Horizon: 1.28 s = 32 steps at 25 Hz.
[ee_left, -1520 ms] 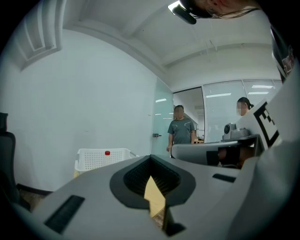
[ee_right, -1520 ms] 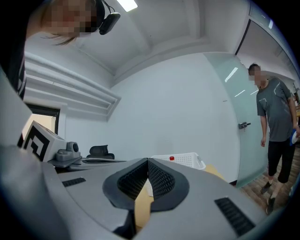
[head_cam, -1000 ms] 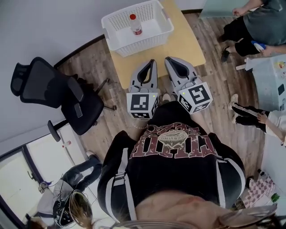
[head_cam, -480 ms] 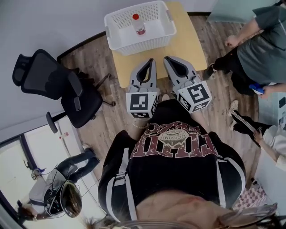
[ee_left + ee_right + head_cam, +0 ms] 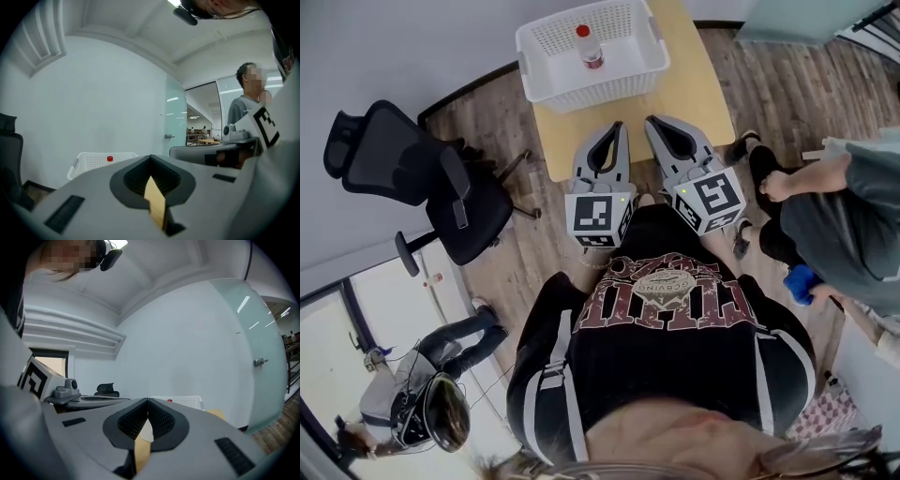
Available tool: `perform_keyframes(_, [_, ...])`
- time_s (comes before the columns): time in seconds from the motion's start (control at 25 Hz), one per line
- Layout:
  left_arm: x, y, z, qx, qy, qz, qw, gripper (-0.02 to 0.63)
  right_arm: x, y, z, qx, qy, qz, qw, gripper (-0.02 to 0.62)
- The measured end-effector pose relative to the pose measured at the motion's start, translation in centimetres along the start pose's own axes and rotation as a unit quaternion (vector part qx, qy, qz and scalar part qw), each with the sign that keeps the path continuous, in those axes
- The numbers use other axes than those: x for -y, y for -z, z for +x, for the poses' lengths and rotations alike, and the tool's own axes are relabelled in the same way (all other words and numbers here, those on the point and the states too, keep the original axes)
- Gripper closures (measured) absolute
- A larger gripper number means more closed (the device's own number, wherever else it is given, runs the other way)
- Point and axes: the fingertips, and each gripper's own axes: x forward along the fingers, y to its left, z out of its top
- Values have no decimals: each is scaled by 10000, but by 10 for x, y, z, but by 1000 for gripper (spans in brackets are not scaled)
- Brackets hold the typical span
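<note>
Underfoot, saw wood floor (image 5: 787,84); on it, a tan table (image 5: 698,84) ahead and a black chair (image 5: 403,169) off to the left, well apart from both tools. Noted a bystander (image 5: 834,216) close at the right, clear of the table. Found a white basket (image 5: 605,89) at the table's far end, with a bottle (image 5: 591,52) upright inside near its back wall. Held the left hand-held gripper (image 5: 618,127) and the right hand-held gripper (image 5: 651,122) side by side above the near table edge, tips toward the basket, short of it, touching nothing. Read both pairs of jaws as closed, pads meeting at the tip, nothing between them. Picked out the bottle's red cap (image 5: 109,159) just over the basket rim beyond the left jaws. Judged this a ready pose ahead of any grasp. Would have needed, for the bottle, jaws parted wide, a reach forward over the near basket wall, then a careful close about the neck without tipping it.
</note>
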Motion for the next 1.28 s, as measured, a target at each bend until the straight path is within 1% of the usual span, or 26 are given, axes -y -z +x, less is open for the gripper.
perform_keyframes(0.56, [-38,-13,33,33,191,32,9998,560,15,-10,47,42,194,-3,9998,578])
perform_keyframes(0.92, [-83,-14,55,-41,248,-14,9997,560,17,-10,96,-27,243,23,9997,578])
perform_keyframes(1.28, [-116,-12,79,-123,483,17,9988,560,24,-6,139,-71,421,68,9991,578])
